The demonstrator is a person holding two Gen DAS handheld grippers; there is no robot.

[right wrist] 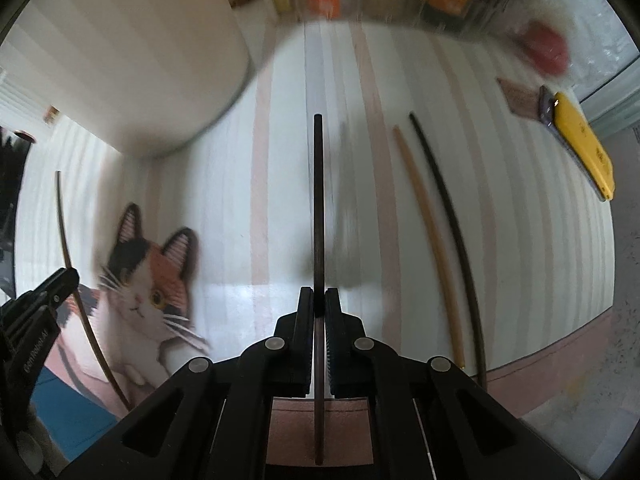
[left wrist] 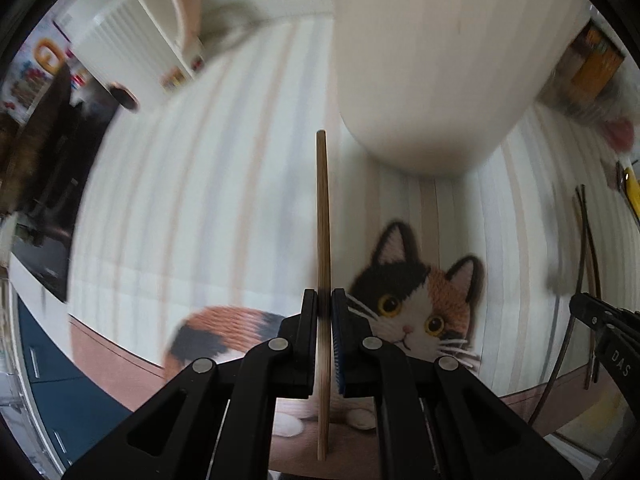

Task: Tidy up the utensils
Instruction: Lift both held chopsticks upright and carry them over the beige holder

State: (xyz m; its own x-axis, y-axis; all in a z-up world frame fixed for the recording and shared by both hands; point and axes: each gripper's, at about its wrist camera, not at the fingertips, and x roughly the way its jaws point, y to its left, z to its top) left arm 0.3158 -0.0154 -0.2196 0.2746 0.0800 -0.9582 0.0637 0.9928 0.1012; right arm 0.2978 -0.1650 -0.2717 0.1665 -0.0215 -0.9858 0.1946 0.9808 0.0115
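The left gripper (left wrist: 324, 304) is clamping a slim, light wooden chopstick (left wrist: 322, 216) tightly between its black fingers, the stick pointing forward beside a smooth cream cylindrical holder (left wrist: 432, 64). The right gripper (right wrist: 319, 300) is pinching a thin dark brown chopstick (right wrist: 318, 200) the same way. Both are hovering over a striped woven mat (right wrist: 248, 200) with an embroidered calico cat (left wrist: 420, 300). A tan chopstick (right wrist: 432, 236) and a black chopstick (right wrist: 452, 220) are lying side by side on the mat.
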